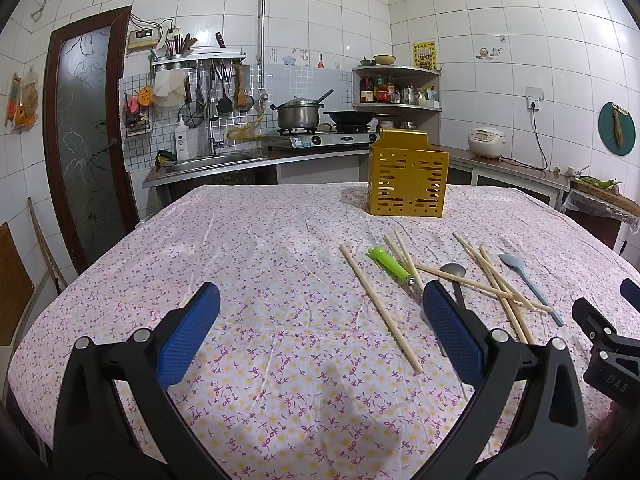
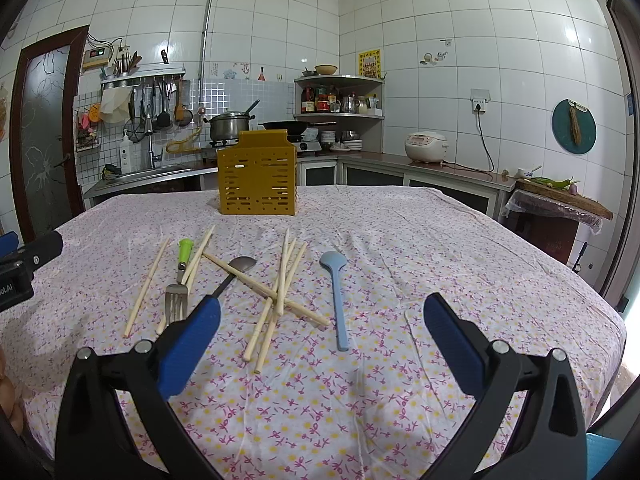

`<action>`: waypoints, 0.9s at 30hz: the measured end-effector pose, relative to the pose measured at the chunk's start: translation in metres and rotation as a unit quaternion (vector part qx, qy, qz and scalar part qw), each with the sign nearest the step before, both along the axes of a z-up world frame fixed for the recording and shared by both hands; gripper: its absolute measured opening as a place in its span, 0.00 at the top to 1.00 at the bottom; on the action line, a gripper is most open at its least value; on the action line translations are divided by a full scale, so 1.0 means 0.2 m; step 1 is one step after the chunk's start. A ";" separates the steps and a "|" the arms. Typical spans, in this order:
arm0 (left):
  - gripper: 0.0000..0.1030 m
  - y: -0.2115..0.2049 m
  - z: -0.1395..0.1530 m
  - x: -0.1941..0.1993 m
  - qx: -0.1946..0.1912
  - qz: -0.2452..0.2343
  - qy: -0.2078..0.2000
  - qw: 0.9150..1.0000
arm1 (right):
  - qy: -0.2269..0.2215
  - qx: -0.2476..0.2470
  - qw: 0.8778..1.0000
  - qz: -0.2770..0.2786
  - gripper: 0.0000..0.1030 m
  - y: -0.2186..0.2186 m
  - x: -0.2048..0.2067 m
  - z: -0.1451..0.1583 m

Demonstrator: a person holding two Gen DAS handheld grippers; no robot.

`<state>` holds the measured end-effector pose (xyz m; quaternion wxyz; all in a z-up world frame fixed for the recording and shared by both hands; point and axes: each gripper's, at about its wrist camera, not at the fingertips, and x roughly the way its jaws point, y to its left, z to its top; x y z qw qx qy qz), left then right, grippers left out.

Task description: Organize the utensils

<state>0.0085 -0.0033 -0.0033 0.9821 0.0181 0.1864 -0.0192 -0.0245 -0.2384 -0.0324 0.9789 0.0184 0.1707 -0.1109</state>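
Observation:
A yellow slotted utensil holder (image 1: 407, 176) (image 2: 258, 178) stands upright at the far side of the flowered tablecloth. In front of it lie several wooden chopsticks (image 1: 378, 304) (image 2: 280, 292), a green-handled fork (image 1: 390, 263) (image 2: 179, 288), a metal spoon with a dark handle (image 1: 454, 274) (image 2: 240, 266) and a light blue spoon (image 1: 528, 284) (image 2: 336, 296). My left gripper (image 1: 320, 328) is open above bare cloth, left of the utensils. My right gripper (image 2: 320, 332) is open above the near ends of the chopsticks and blue spoon. Neither holds anything.
The table (image 2: 480, 264) fills the foreground. Behind it a counter holds a sink (image 1: 212, 160), a stove with a pot (image 1: 298, 114) and wok, a corner shelf and a rice cooker (image 2: 426, 146). A chopping board with vegetables (image 2: 560, 194) sits at the right.

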 end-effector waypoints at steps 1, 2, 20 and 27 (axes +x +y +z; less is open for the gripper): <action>0.05 0.00 0.00 0.00 0.000 0.000 0.000 1.000 | 0.001 0.000 1.000 0.000 0.04 0.00 0.00 0.00; 0.05 0.00 0.00 0.00 -0.001 0.000 0.001 1.000 | 0.002 0.001 1.000 0.000 0.04 0.00 0.00 0.00; 0.05 0.00 0.03 0.06 -0.002 -0.001 -0.006 1.000 | -0.024 -0.018 0.999 0.013 0.04 -0.01 0.05 0.05; 0.05 -0.04 0.11 0.16 0.005 -0.005 -0.010 1.000 | -0.036 -0.019 0.999 -0.003 0.04 -0.03 0.12 0.15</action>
